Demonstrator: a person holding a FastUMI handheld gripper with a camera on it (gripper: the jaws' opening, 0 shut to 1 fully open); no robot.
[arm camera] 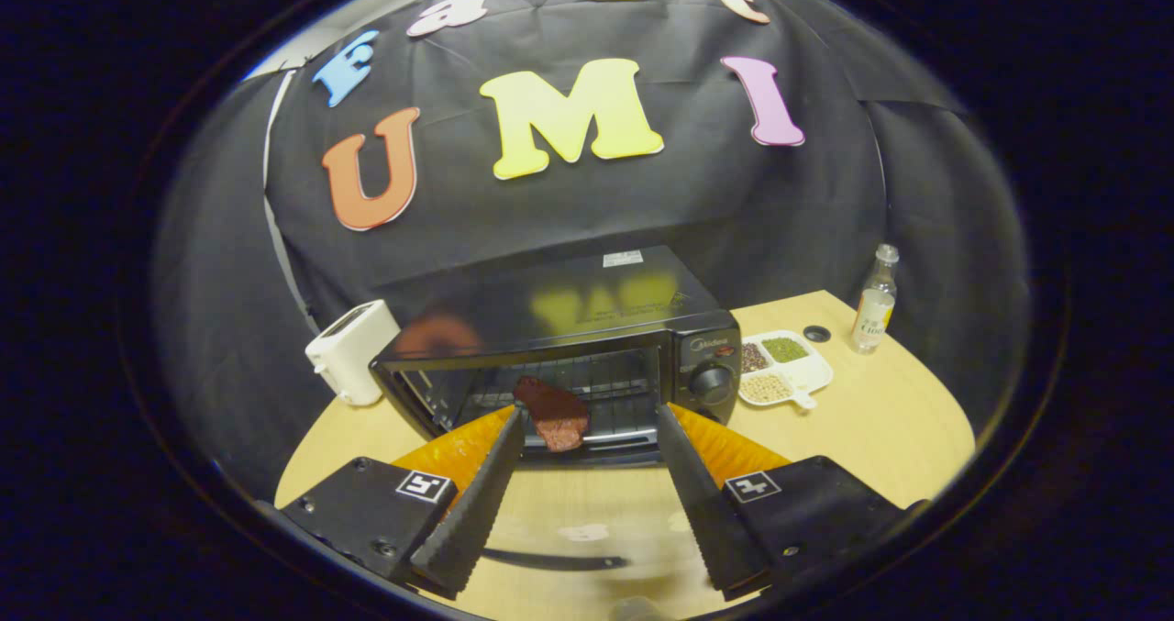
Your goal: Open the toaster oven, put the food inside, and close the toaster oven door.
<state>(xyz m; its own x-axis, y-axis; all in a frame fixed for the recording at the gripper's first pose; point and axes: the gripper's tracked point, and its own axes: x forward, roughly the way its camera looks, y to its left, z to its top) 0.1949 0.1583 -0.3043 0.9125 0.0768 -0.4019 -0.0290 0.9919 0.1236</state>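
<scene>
The black toaster oven [587, 318] stands on the wooden table [871, 428] with its mouth open. Its glass door is folded down flat under my fingers, and the door handle [559, 562] lies nearest me. A reddish-brown piece of food [555, 415] rests at the front of the oven's wire rack, partly over the sill. My gripper [590, 416] is open, its fingers spread wide at the oven's mouth. The food lies just inside the left fingertip [509, 433], and the right fingertip [668, 419] is well apart from it.
A white pop-up toaster [353, 350] stands left of the oven. To the oven's right are a white divided dish [807, 378] of beans and grains, a small black cap [816, 334] and a clear bottle [876, 314]. The black cloth wall hangs close behind.
</scene>
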